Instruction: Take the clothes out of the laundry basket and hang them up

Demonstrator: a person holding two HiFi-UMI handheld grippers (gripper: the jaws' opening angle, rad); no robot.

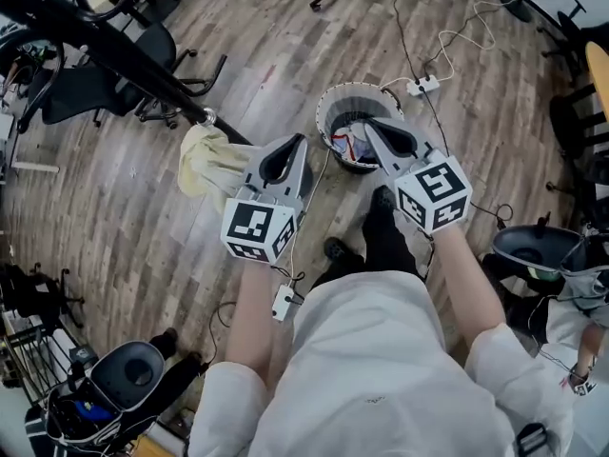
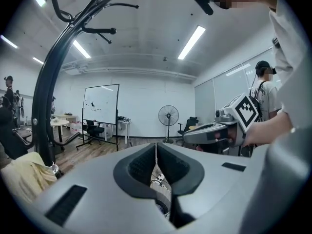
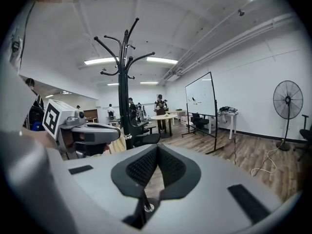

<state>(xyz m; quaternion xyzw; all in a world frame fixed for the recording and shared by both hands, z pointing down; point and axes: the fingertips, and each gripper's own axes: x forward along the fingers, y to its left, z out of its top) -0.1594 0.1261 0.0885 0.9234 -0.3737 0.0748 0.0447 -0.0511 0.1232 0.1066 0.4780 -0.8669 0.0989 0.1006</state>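
Under right hand-held gripper (image 1: pixel 370 123) | laundry basket (image 1: pixel 350 89) | jaws together, empty

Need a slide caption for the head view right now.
Left gripper and right gripper, both shut and empty, near the laundry basket; yellow garment by the coat rack.

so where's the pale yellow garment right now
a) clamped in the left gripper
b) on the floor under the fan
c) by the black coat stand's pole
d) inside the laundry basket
c: the head view shows the yellow garment bunched beside the coat stand's pole, apart from the laundry basket, and the left gripper has its jaws together on nothing.
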